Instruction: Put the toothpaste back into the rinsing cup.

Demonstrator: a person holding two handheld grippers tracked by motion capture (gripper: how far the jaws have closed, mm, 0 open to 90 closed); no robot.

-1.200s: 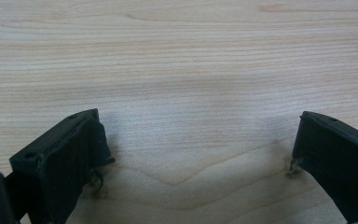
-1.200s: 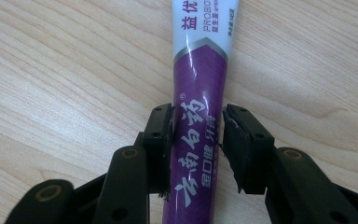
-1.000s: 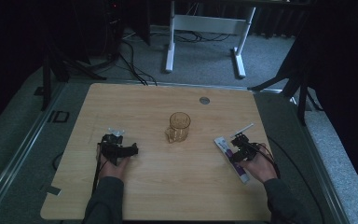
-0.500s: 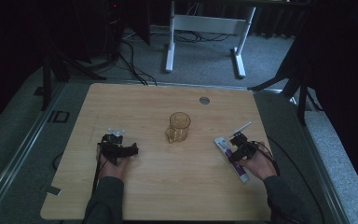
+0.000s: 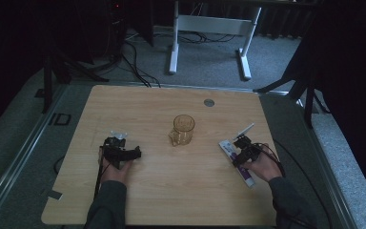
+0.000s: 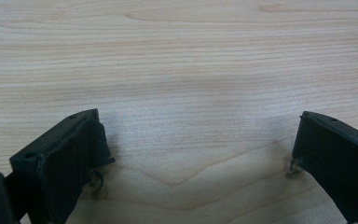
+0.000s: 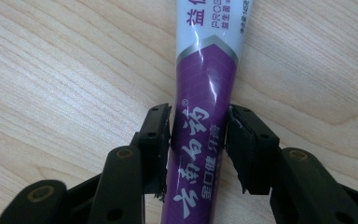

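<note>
A purple and white toothpaste tube (image 7: 209,70) lies flat on the wooden table (image 5: 147,109), at the right (image 5: 246,178). My right gripper (image 7: 198,135) has one jaw on each side of the tube's purple part, and both pads press against it. In the high view this right gripper (image 5: 238,149) sits low over the tube with a hand behind it. My left gripper (image 5: 134,153) rests on the table's left part, pointing right. Its jaws stand wide apart over bare wood, and nothing is between them (image 6: 200,149).
An amber glass mug (image 5: 182,130) stands upright mid-table between the two grippers. A white toothbrush (image 5: 244,130) lies just beyond the right gripper. A small pale object (image 5: 118,135) sits behind the left gripper. A round grey grommet (image 5: 209,102) marks the far side.
</note>
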